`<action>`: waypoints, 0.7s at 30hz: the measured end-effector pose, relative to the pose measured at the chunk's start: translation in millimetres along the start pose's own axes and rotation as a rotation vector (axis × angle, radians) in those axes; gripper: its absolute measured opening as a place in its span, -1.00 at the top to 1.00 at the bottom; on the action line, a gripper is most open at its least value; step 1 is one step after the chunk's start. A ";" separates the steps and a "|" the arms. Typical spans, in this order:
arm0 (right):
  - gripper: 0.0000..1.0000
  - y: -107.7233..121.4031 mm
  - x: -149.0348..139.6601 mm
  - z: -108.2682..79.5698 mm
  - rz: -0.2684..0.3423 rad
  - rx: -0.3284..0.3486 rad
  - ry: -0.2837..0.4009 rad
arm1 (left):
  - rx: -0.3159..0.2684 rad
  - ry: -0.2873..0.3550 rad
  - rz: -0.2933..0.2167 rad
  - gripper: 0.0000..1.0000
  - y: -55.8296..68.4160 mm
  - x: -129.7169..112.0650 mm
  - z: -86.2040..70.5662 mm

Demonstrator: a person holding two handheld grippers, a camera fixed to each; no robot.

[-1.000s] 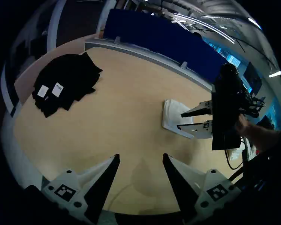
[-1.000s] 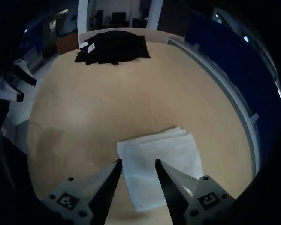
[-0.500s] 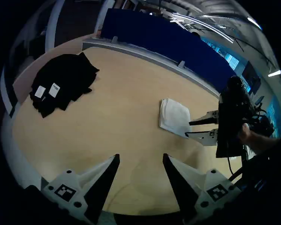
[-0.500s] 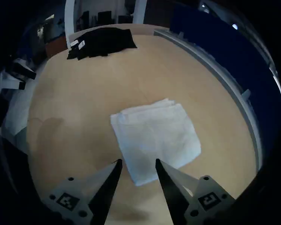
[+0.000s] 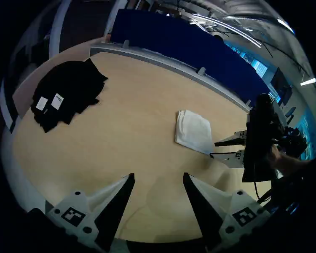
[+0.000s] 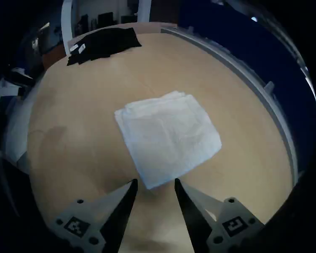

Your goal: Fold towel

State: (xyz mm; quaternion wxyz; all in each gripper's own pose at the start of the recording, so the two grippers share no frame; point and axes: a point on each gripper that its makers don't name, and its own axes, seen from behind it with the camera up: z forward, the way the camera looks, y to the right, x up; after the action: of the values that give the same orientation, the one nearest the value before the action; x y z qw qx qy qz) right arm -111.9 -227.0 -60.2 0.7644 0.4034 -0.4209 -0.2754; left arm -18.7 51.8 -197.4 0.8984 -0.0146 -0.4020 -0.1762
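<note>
Right gripper (image 6: 155, 180) sits part-open and empty at 6 o'clock of the folded white cloth towel (image 6: 168, 130), maybe touching its corner, and a snag there could unfold it.

One folded white towel (image 6: 168, 137), one black cloth pile (image 5: 69, 90) bearing two white tags (image 5: 57, 101), one table (image 5: 128, 130).

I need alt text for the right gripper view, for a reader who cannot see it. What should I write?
A folded white towel lies flat in the middle of a light wooden table, its near corner just at the open fingertips of the right gripper. A pile of black cloth sits at the table's far end.
</note>
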 end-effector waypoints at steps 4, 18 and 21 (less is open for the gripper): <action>-0.21 -3.4 -2.5 2.9 0.016 0.005 -0.003 | 0.001 0.000 -0.003 -0.69 -0.3 0.0 -0.7; 0.32 -13.3 -9.9 12.1 0.105 0.022 -0.003 | -0.002 -0.001 -0.006 -0.69 1.7 -1.1 0.4; 0.60 -14.3 -9.9 12.7 0.125 0.030 0.001 | -0.004 -0.002 -0.005 -0.69 2.8 -0.8 0.8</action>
State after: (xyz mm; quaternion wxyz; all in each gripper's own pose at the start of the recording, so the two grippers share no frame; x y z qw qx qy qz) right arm -129.0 -231.9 -72.5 0.7742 0.3877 -0.4489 -0.2207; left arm -18.8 54.8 -197.1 0.8975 -0.0154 -0.4028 -0.1792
